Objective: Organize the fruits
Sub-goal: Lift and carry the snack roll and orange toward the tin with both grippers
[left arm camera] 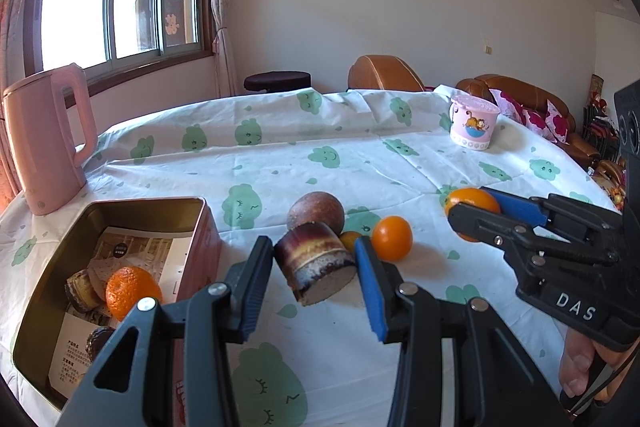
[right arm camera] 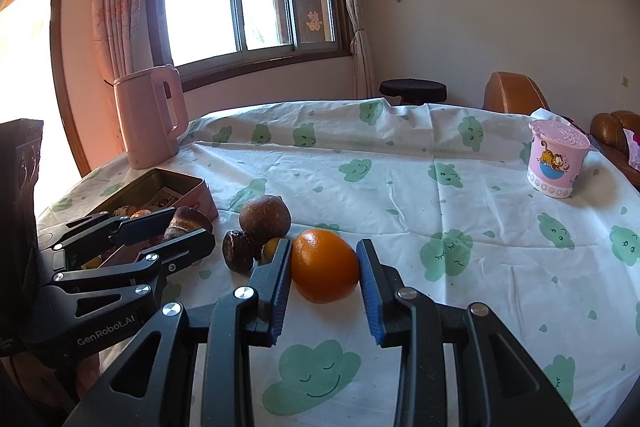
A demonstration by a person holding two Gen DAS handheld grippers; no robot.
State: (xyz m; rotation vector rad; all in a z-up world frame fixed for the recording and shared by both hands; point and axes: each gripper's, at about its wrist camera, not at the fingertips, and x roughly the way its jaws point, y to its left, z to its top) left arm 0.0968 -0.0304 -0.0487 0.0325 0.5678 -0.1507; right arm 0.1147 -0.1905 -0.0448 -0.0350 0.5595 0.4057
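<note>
My left gripper is shut on a brown cut sugarcane piece and holds it just right of the pink tin box. The box holds a wrinkled orange and other cane pieces. My right gripper is shut on a smooth orange on the tablecloth. It shows in the left wrist view too. A round brown fruit, a small orange and a tiny yellow fruit lie behind the cane. A dark cane piece lies near the brown fruit.
A pink kettle stands at the table's back left, behind the box. A pink cartoon cup stands at the back right. A white cloth with green clouds covers the table. Sofas and a stool lie beyond.
</note>
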